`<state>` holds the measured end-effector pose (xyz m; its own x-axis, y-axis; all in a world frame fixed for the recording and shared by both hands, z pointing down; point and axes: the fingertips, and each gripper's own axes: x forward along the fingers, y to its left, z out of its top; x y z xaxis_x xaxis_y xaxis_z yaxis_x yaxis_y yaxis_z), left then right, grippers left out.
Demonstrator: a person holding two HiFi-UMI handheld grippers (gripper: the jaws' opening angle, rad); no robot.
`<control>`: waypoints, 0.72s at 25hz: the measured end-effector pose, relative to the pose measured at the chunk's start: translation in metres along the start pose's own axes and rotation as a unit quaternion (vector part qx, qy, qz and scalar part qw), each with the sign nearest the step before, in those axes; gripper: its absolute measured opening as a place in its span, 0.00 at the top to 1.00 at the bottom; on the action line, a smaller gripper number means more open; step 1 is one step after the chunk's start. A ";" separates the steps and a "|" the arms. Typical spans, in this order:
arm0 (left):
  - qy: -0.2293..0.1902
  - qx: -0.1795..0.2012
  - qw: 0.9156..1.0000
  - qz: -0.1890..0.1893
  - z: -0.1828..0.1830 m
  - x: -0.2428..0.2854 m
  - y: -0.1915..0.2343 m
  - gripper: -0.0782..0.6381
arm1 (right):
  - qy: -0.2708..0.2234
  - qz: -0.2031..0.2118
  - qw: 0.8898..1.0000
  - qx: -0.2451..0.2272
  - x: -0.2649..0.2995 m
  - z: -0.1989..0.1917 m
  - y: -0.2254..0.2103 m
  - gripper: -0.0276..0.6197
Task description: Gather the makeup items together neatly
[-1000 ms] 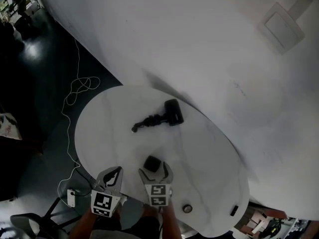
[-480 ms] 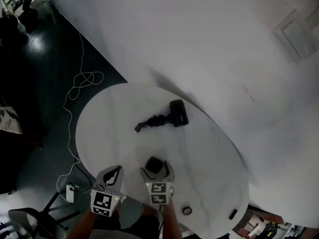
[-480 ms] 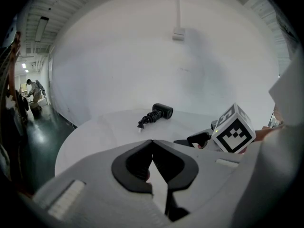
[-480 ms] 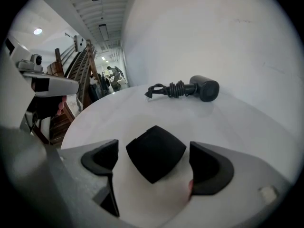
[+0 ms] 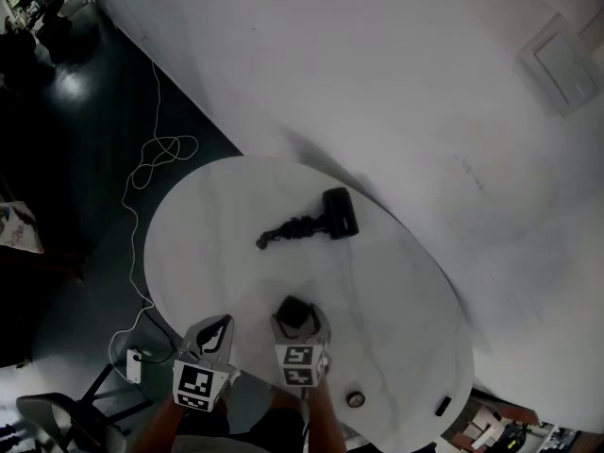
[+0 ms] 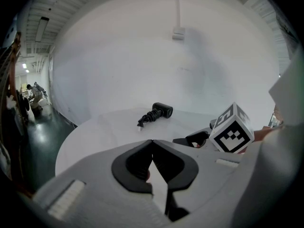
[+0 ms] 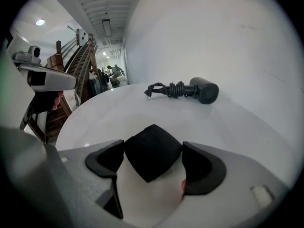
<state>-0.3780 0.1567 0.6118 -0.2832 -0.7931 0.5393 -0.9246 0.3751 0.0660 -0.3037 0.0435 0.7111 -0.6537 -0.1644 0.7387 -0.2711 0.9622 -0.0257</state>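
Observation:
A small black compact (image 5: pixel 293 310) lies on the round white table (image 5: pixel 208 243), near its front edge. My right gripper (image 5: pixel 298 321) is around the compact (image 7: pixel 153 151). Its jaws are closing, and both pads touch the compact's side corners. My left gripper (image 5: pixel 209 333) hangs over the table's front rim to the left, shut and empty, its tips meeting (image 6: pixel 152 144). A black tube-shaped item with a coiled cord (image 5: pixel 326 217) lies farther back at mid-table, also seen in both gripper views (image 6: pixel 159 112) (image 7: pixel 190 89).
A small round item (image 5: pixel 355 398) and a small dark item (image 5: pixel 442 405) sit by the table's near right edge. A curved white wall (image 5: pixel 377 83) rises just behind the table. A white cable (image 5: pixel 156 159) trails over the dark floor at the left.
The right gripper's jaws have drawn in around the black compact. The left gripper has stayed where it was.

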 end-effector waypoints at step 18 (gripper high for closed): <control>-0.027 0.020 0.999 -0.020 0.027 -0.008 -0.018 0.88 | -0.032 -0.034 0.998 0.030 -0.042 0.016 -0.020 0.37</control>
<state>-0.3661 0.1431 0.5836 -0.2578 -0.8321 0.4911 -0.9448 0.3236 0.0523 -0.2819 0.0282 0.6701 -0.6759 -0.2445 0.6953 -0.3565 0.9341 -0.0180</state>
